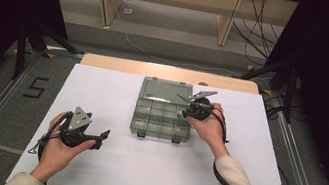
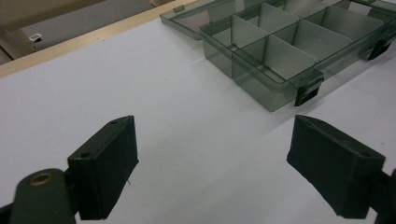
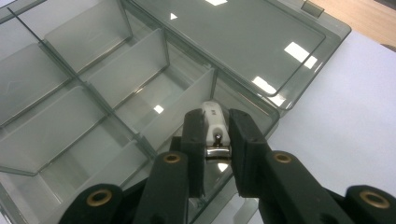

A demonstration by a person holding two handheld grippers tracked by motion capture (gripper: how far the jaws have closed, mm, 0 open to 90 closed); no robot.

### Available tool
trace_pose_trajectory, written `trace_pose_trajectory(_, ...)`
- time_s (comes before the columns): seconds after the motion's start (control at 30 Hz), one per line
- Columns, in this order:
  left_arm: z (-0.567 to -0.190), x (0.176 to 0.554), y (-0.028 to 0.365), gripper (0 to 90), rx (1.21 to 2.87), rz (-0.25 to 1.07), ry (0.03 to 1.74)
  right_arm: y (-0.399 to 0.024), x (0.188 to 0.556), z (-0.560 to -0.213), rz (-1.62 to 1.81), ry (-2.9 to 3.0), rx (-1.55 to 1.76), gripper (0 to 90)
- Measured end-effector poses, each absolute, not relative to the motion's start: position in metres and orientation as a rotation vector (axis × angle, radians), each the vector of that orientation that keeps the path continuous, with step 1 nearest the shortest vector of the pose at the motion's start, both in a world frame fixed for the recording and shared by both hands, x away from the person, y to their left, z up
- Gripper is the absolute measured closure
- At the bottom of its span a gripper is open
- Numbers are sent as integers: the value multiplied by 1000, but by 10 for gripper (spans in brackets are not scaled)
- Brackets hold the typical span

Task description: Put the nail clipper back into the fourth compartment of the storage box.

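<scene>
A clear grey compartment box (image 1: 163, 120) lies in the middle of the white table top, its lid (image 1: 164, 91) folded flat behind it. My right gripper (image 1: 188, 109) hovers over the box's right back corner, shut on a small white item with a metal end (image 3: 214, 117). In the right gripper view that item sits upright between the pads (image 3: 194, 130), above a compartment by the lid hinge (image 3: 243, 93). My left gripper (image 1: 101, 138) rests low over the table, left of the box, open with nothing between its fingers. In the left gripper view the box (image 2: 275, 51) stands ahead to the right.
A white board (image 1: 139, 169) covers the table, with a wooden strip (image 1: 170, 73) along its far edge. The box's compartments look bare. Cables trail from both grippers toward the near edge. Dark stands and floor cables surround the table.
</scene>
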State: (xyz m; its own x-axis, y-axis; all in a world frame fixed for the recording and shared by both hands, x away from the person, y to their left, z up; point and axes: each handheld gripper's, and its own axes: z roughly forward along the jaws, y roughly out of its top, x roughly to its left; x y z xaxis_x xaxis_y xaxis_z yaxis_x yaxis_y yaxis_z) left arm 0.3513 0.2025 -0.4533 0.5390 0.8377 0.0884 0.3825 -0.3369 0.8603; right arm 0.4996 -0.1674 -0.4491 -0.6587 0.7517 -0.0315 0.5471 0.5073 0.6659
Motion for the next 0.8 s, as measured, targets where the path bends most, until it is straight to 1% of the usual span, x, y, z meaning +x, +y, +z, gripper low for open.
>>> trace_pose_trajectory(0.57, -453, 351, 202, 147, 1934, 681, 995, -167, 499, -450, 887, 2450, 1064, 772)
trace_pose_trajectory(0.8, -453, 351, 202, 147, 1935, 681, 991, -166, 500, -451, 892, 2456, 1066, 753)
